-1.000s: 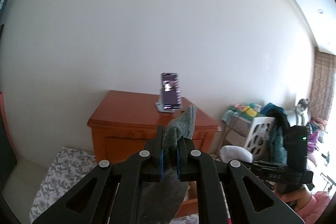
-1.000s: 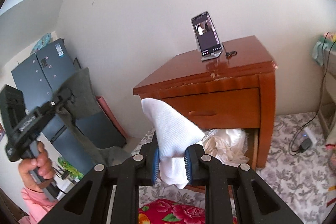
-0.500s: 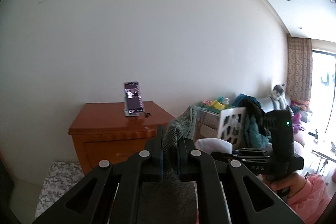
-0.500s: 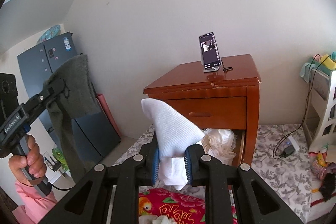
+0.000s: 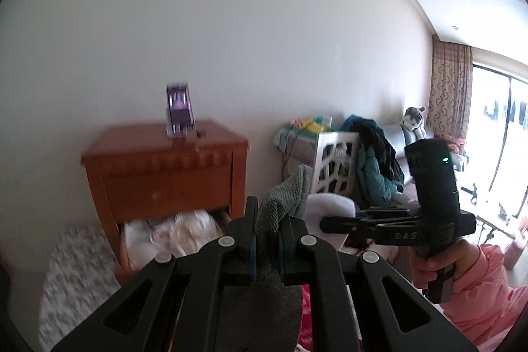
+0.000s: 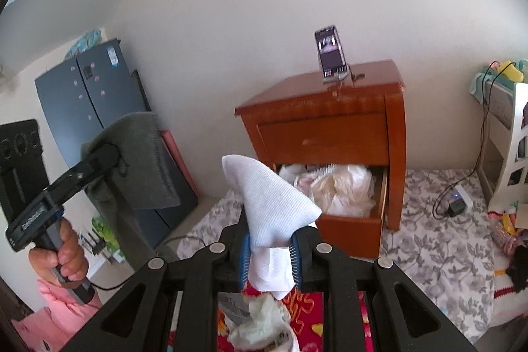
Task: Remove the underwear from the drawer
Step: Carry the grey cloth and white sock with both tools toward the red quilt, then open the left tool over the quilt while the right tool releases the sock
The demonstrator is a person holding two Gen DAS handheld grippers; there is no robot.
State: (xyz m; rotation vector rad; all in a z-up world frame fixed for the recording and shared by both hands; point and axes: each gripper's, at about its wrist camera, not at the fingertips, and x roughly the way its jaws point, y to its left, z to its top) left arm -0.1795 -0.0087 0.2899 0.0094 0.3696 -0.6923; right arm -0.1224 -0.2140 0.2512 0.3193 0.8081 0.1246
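We've got a garment in each gripper: the left gripper (image 5: 265,244) is clamped on a grey piece (image 5: 283,197), the right gripper (image 6: 269,248) is pinched on a white piece (image 6: 274,203), and both hang in the air well clear of the drawer (image 6: 349,226), which stands pulled out at the foot of the nightstand (image 6: 330,117) with a heap of pale clothes (image 6: 336,187) left inside. To our eye the carry-off is the step in hand, so we want firm pressure on both pads, the cloth bunched high, and the hanging tails kept from dragging or tangling with each other. There's a red patterned cloth (image 6: 310,315) right below the right gripper, with a few pieces lying on it, which looks like the place to drop. Room is generous: the drawer's front lip and the nightstand's corner are ahead and apart from us, a white rack (image 6: 518,137) and a cable (image 6: 478,160) sit off to the right, a dark fridge (image 6: 82,94) to the left
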